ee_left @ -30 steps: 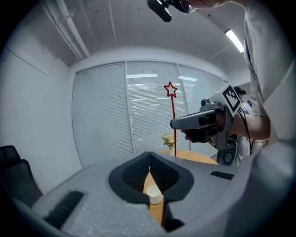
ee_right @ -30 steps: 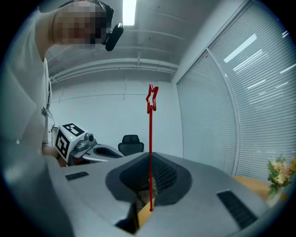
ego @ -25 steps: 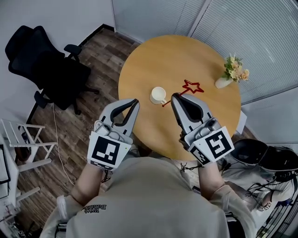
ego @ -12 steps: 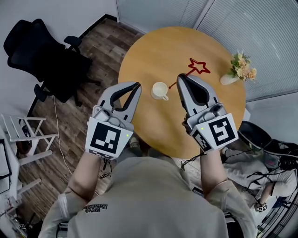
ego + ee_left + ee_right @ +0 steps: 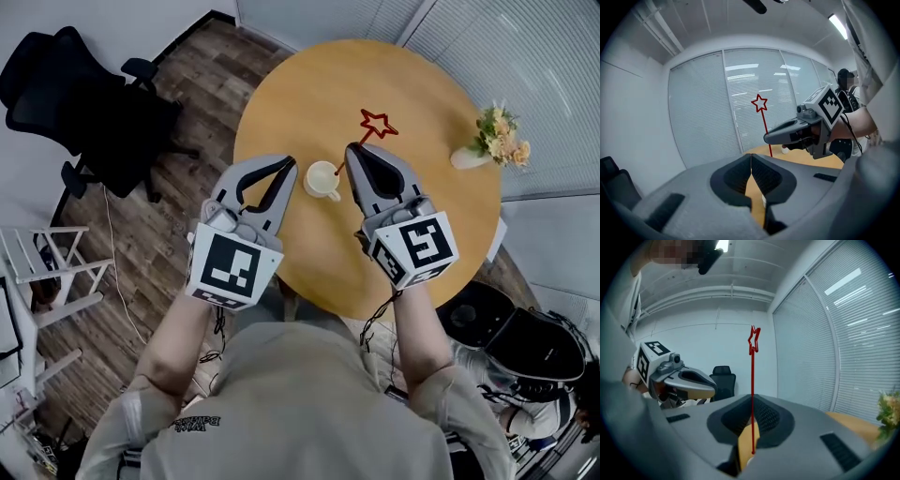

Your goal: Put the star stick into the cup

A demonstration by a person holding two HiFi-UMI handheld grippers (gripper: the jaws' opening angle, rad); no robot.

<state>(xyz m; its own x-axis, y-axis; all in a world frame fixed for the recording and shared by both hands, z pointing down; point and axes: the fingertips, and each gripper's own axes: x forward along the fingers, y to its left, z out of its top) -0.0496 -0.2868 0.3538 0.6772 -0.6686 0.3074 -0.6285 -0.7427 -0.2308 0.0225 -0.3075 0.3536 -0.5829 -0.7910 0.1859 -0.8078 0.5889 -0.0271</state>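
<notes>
The red star stick (image 5: 378,123) is held in my right gripper (image 5: 351,150), which is shut on the stick's lower end, just right of the white cup (image 5: 322,179). The cup stands upright on the round wooden table (image 5: 422,216). In the right gripper view the stick (image 5: 752,380) rises straight up from between the jaws, its star on top. My left gripper (image 5: 289,163) hovers at the cup's left, shut with nothing in it. In the left gripper view the star stick (image 5: 760,102) rises above the right gripper (image 5: 768,138).
A small vase of flowers (image 5: 497,141) stands at the table's right edge. A black office chair (image 5: 84,103) stands on the wood floor at the left, a white rack (image 5: 42,272) below it. Dark bags (image 5: 525,337) lie at the right. Blinds line the far wall.
My right gripper has lifted the star stick off the table and brought it left beside the cup. The left gripper has moved in toward the cup's left side.
</notes>
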